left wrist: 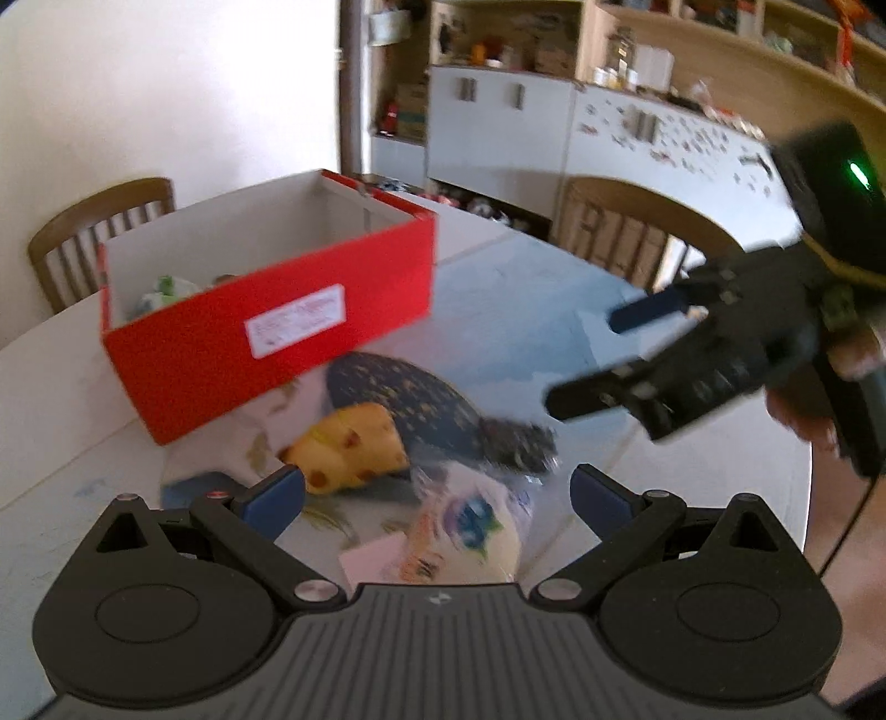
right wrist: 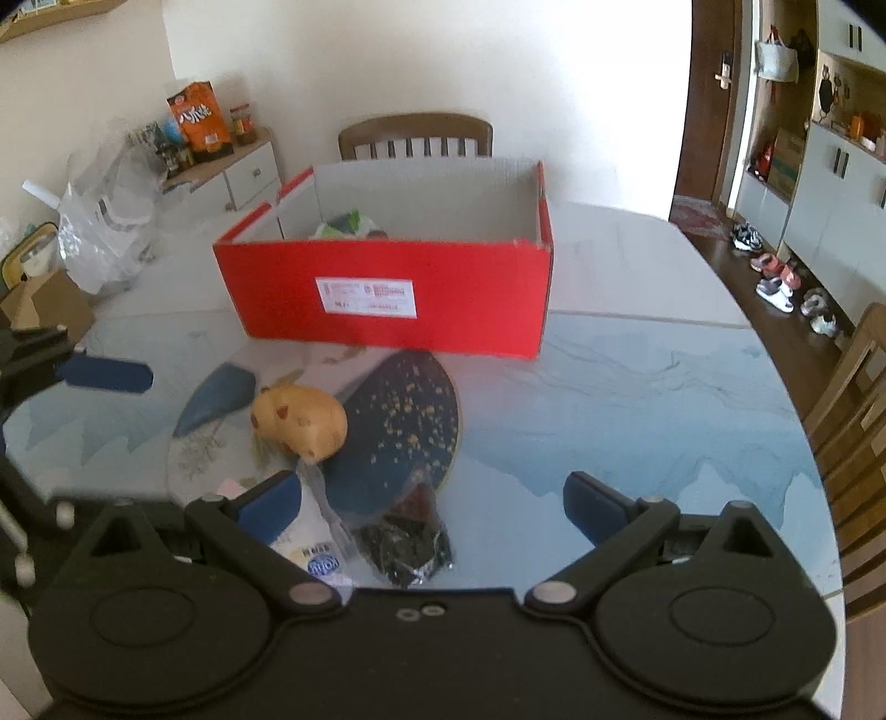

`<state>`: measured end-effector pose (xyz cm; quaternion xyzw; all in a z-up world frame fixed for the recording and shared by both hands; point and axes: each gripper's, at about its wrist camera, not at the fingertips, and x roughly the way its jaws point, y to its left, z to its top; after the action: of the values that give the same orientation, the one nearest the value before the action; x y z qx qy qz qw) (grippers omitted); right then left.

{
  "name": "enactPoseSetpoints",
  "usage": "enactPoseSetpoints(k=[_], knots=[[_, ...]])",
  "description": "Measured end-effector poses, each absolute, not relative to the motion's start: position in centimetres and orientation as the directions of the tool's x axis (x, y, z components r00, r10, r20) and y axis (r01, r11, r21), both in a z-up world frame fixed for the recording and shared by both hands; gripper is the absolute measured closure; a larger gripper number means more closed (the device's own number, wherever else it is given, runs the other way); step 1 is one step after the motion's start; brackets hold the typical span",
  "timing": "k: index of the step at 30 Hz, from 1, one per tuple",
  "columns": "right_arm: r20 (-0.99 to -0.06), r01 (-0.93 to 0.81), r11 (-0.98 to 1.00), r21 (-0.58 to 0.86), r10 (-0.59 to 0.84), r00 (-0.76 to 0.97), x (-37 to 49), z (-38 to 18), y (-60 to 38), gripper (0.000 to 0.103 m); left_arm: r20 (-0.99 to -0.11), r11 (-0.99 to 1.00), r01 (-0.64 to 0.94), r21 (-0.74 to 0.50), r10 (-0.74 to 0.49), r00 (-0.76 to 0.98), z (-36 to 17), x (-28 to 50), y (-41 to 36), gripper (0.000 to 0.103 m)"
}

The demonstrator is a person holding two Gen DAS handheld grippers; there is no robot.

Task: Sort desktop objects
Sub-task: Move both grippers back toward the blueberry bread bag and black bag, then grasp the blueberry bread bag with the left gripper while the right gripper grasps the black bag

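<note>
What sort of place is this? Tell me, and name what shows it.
Most likely a home dining room. A round table has wooden chairs around it, shoes sit in a row on the floor by white cabinets, and open shelves hold household clutter.

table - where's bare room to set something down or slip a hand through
Bare table lies right of the dark fan, below the red box, out to the table's right edge. Crowded: the yellow toy, white packet and dark packet cluster ahead of the open right gripper.
</note>
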<state>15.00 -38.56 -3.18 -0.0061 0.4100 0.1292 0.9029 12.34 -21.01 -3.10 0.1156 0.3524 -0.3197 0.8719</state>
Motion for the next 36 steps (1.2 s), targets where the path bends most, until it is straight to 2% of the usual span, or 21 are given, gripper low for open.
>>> enactPoseSetpoints(k=[7,19,23,29,34,36], knots=[[-0.771,-0.222,0.969,0.107,0.221,0.597,15.5,-5.5,-38.6,0.007,-0.703,0.728,0.684,0.04,-0.466,0.537,-5.3,11.4,-22.8,0.001],[-0.807,-0.273,0.958,0.083,0.225,0.545,16.4,-8.1,-37.9,0.014,-0.72,0.747,0.66,0.083,-0.413,0.558,-8.1,11.8,-23.6,0.002],[-0.815,-0.302,0.95,0.077,0.234,0.529,16.6,-8.7,-37.5,0.021,-0.719,0.747,0.658,0.091,-0.407,0.563,-8.6,11.8,-23.7,0.003],[-0.819,-0.316,0.945,0.083,0.245,0.518,17.0,-9.1,-37.4,0.026,-0.73,0.74,0.664,0.108,-0.395,0.558,-9.3,11.7,-24.2,0.019],[-0.821,-0.326,0.941,0.09,0.256,0.51,17.1,-9.2,-37.3,0.028,-0.734,0.738,0.661,0.138,-0.372,0.568,-9.6,11.5,-24.5,0.036],[-0.821,-0.334,0.938,0.096,0.264,0.507,17.2,-9.2,-37.2,0.032,-0.731,0.739,0.659,0.137,-0.374,0.57,-9.5,11.5,-24.5,0.038]])
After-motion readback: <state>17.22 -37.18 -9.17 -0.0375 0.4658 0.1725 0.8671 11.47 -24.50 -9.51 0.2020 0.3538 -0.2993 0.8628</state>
